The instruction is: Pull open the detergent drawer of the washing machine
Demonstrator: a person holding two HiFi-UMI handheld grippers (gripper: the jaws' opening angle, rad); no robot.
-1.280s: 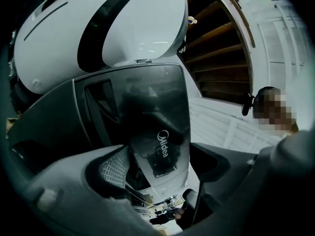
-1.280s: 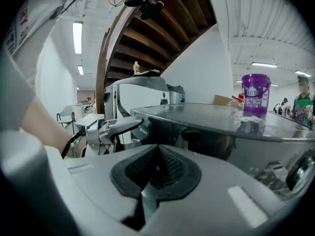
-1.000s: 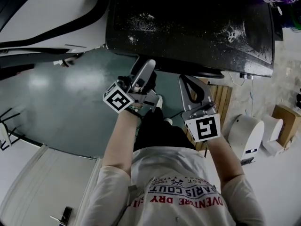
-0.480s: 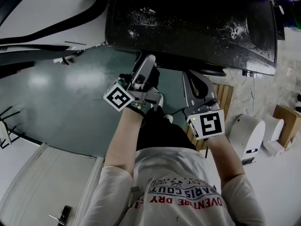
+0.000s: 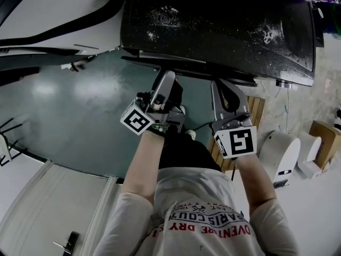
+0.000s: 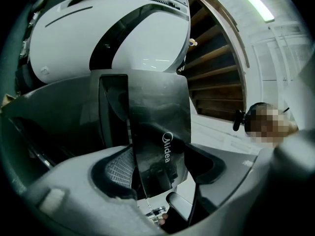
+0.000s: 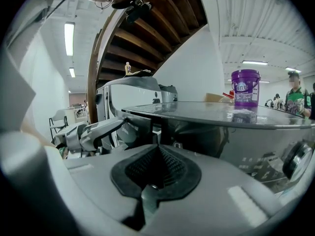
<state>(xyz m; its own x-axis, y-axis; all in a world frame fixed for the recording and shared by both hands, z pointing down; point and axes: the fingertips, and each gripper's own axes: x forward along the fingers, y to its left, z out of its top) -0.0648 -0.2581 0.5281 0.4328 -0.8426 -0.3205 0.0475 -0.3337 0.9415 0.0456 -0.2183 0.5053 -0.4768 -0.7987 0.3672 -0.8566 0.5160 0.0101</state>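
Obs.: left tool [image 6: 157,167] has its jaws wide and closing on either side of the glossy dark detergent drawer front [image 6: 158,122], which carries a Midea logo; firm pad contact is not confirmed. In the head view the drawer sits at 12 o'clock of this tool, under the front edge of the black speckled-top washing machine [image 5: 213,25]. The right tool [image 7: 157,150] has its jaws together with nothing between them, and sits at 3 o'clock of the left.

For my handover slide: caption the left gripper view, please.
Left gripper closing its jaws around the dark drawer front, not yet clamped.
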